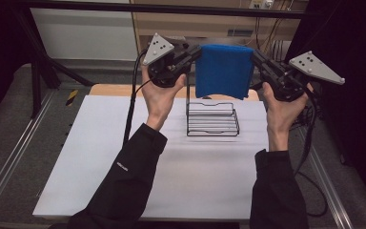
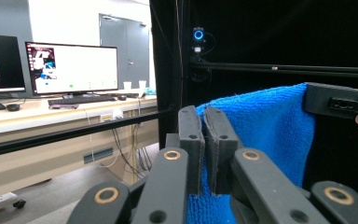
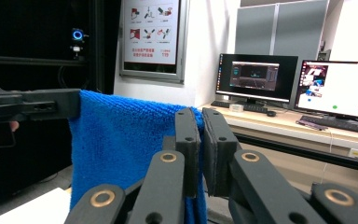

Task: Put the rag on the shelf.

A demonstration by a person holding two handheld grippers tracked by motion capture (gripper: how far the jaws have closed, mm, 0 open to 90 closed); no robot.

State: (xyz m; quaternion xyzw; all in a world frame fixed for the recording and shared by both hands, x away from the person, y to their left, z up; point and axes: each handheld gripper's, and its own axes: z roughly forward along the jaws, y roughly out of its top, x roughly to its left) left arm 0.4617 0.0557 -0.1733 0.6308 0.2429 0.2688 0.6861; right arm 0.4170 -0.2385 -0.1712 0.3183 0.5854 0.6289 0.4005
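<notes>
Black left tongs (image 2: pixel 204 140) and right tongs (image 3: pixel 200 140) each clamped a top corner of the fuzzy blue terry towel (image 1: pixel 224 70), hanging above the wire rack (image 1: pixel 212 119) at 12 o'clock on the white bench (image 1: pixel 100 157).

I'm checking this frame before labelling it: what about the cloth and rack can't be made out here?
- Blue cloth, high view: its far face is hidden, and whether it is folded double is unclear.
- Wire rack, high view: its rear top is covered by the hanging cloth.
- Left gripper view and right gripper view: the cloth's lower edge is cut off by the frame bottom.
</notes>
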